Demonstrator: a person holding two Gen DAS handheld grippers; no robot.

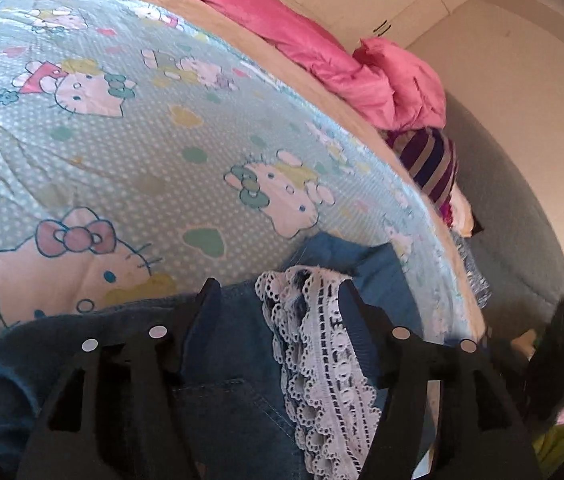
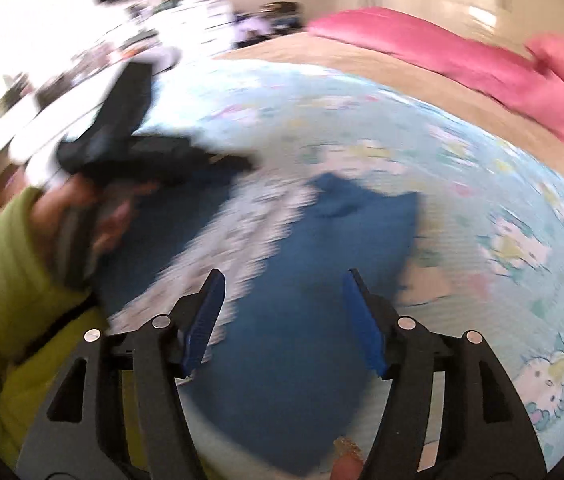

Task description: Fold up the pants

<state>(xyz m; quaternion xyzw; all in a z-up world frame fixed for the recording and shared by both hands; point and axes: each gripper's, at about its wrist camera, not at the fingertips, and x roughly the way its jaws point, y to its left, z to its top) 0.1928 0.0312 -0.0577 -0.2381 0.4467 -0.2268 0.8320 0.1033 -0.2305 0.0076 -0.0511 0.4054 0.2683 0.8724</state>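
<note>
Denim pants (image 1: 237, 364) w/ lace trim (image 1: 322, 360) on cartoon-cat sheet (image 1: 121, 160); both claws apart, left claw (image 1: 277, 292), right claw (image 2: 282, 284)

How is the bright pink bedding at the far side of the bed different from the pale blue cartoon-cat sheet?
The plain bright pink bedding is shiny and one colour; the pale blue cartoon-cat sheet is dotted and printed with cats and hearts. The pink bedding is bunched into a crumpled heap; the sheet lies spread nearly flat, with light creases. Only the sheet has the blue denim pants on it. Both lie on the same bed.

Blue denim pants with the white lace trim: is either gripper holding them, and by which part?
Neither. The left gripper and right gripper stand open over the blue denim pants; no pad presses on the cloth.
</note>
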